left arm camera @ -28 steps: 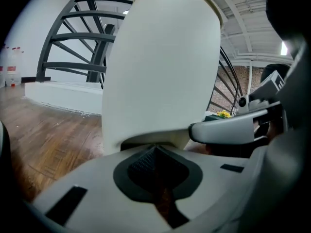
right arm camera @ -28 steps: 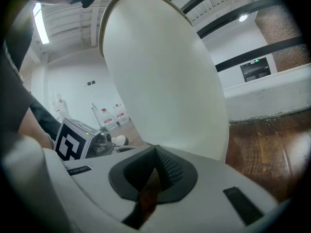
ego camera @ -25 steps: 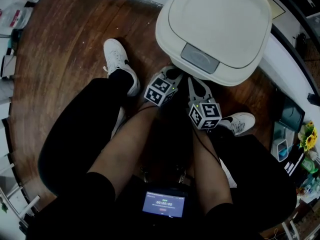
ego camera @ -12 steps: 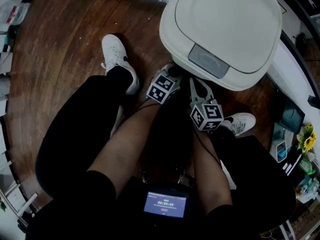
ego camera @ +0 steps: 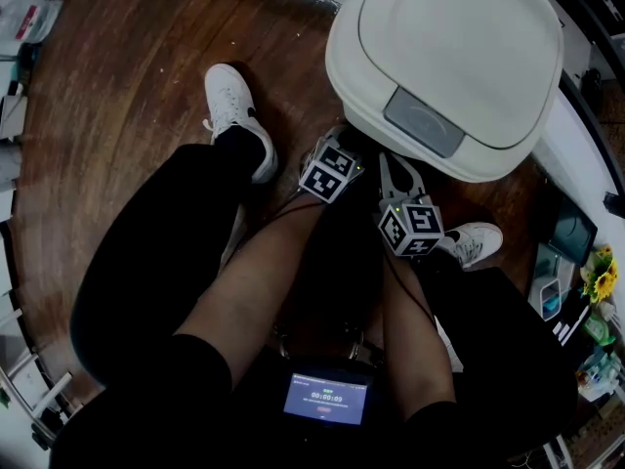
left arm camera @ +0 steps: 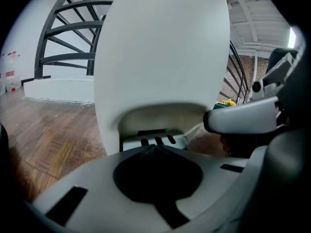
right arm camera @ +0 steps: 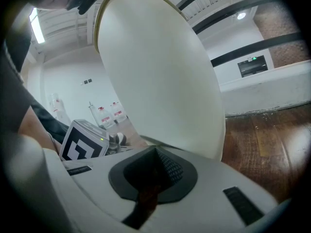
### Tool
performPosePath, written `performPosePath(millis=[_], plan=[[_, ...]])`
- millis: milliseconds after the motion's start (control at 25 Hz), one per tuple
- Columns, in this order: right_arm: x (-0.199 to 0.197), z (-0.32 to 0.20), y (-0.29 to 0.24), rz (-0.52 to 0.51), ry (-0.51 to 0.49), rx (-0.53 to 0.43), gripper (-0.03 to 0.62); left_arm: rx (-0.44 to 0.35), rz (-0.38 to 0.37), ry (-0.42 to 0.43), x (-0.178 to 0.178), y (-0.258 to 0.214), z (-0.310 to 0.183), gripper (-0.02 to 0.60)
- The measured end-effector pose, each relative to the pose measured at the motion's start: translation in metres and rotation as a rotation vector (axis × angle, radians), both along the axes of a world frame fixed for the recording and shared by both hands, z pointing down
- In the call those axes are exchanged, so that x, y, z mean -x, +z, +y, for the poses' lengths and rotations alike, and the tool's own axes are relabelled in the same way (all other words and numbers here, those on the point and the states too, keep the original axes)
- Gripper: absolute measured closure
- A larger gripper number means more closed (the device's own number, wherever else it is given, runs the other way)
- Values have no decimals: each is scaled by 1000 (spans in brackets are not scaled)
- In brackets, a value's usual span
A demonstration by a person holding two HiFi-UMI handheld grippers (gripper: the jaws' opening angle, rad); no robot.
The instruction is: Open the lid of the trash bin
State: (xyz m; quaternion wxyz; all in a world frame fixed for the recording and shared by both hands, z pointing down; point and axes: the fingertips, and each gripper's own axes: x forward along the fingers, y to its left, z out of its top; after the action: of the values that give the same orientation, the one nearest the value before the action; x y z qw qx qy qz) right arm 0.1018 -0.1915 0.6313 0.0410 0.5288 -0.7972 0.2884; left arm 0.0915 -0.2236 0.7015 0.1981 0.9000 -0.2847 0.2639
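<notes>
1. Trash bin [ego camera: 508, 149]: a cream-white bin that stands on the wooden floor [ego camera: 127, 96], toward the floor's far right edge in the head view. Its lid [ego camera: 459, 47] lies flat and closed on the body. A grey latch panel [ego camera: 424, 121] sits at the middle of the lid's front edge, on the side facing the person.

2. Left gripper [ego camera: 334, 154]: positioned just in front of the bin, below the lid's front edge and left of the latch panel. In the left gripper view its jaws are closed tip to tip with nothing between them, and they point at the bin's front wall. Contact with the wall cannot be confirmed.

3. Right gripper [ego camera: 398, 172]: positioned just beside the left one, below the latch panel. Its jaws are likewise closed together and empty, aimed at the bin's rounded wall.

4. Surroundings: one white shoe [ego camera: 234, 115] rests on the floor left of the grippers, and a second white shoe [ego camera: 474, 240] rests to their right. A small lit screen [ego camera: 325, 399] sits at the person's waist.
</notes>
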Motion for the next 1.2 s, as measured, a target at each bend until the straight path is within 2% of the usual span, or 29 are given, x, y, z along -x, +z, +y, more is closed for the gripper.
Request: performPosePath(millis=[520, 680, 1200], plan=[[1, 2, -1, -5, 1, 5, 595, 34, -33, 1, -1, 5, 0, 560], [1, 2, -1, -8, 5, 10, 595, 49, -76, 7, 3, 7, 1, 560], [-4, 6, -1, -12, 9, 18, 595, 72, -150, 18, -3, 13, 0, 561]])
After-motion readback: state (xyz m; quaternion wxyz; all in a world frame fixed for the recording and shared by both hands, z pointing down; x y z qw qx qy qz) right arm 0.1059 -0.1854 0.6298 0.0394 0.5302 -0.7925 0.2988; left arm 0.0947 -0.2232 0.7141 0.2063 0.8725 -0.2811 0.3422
